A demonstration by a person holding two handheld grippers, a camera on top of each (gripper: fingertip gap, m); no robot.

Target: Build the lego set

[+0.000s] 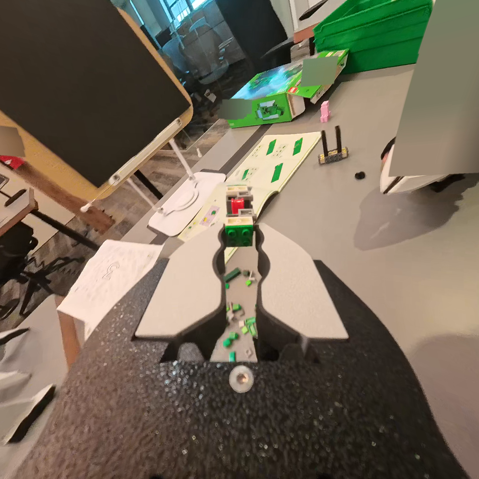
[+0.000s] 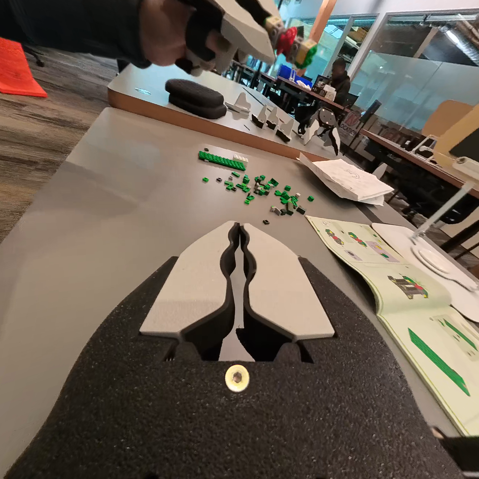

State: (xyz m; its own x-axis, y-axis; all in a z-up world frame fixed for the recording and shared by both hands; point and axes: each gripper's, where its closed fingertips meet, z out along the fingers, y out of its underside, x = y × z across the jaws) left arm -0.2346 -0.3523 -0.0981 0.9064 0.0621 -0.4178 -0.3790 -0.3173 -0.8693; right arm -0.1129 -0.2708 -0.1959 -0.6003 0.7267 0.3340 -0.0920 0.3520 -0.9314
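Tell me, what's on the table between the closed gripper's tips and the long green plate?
In the right wrist view, the scattered small green and grey Lego pieces lie between the right gripper and the long green plate, with one tiny dark piece nearest the tips.

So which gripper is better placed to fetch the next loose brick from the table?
Right. The right gripper is shut on nothing and sits low, pointed at the scattered small green bricks. The left gripper is raised and clamped on the grey, red and green brick assembly.
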